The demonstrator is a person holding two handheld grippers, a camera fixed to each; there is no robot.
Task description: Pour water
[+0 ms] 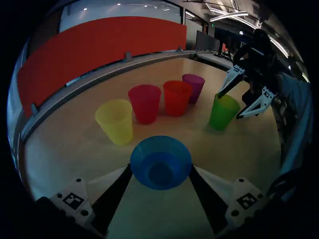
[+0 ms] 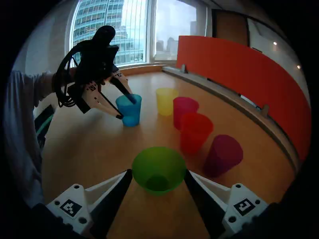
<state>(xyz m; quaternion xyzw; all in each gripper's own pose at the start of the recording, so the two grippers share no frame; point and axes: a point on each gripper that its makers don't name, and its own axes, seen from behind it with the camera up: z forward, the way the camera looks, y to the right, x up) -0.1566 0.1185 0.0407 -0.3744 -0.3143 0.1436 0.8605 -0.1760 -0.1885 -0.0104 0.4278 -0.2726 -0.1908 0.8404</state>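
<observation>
Left gripper view looks along the left gripper (image 1: 160, 166), held low and nearly level over the wooden table (image 1: 247, 147). Its two fingers are closed against opposite sides of a blue cup (image 1: 160, 159). The cup stands upright and is translucent, its open mouth facing the camera. I cannot tell whether it holds water.

The red cup (image 1: 176, 97) stands beyond the blue cup, in the middle of a curved row. A pink cup (image 1: 144, 103) is just beside the red cup, and a yellow cup (image 1: 115, 121) stands past the pink one. A purple cup (image 1: 194, 85) is just beside the red cup on its other side.

Right gripper view looks along the right gripper (image 2: 157, 172), also held low. Its fingers press on both sides of a green cup (image 2: 158, 169). This cup is upright and translucent, and stands near the red cup on the side away from the orange partition (image 2: 247, 75). Whether there is water in it is unclear.

Farther off in the same view, the left gripper slopes down from a grey sleeve (image 2: 20, 119). Its fingers straddle the blue cup, which stands well apart from the red cup.
</observation>
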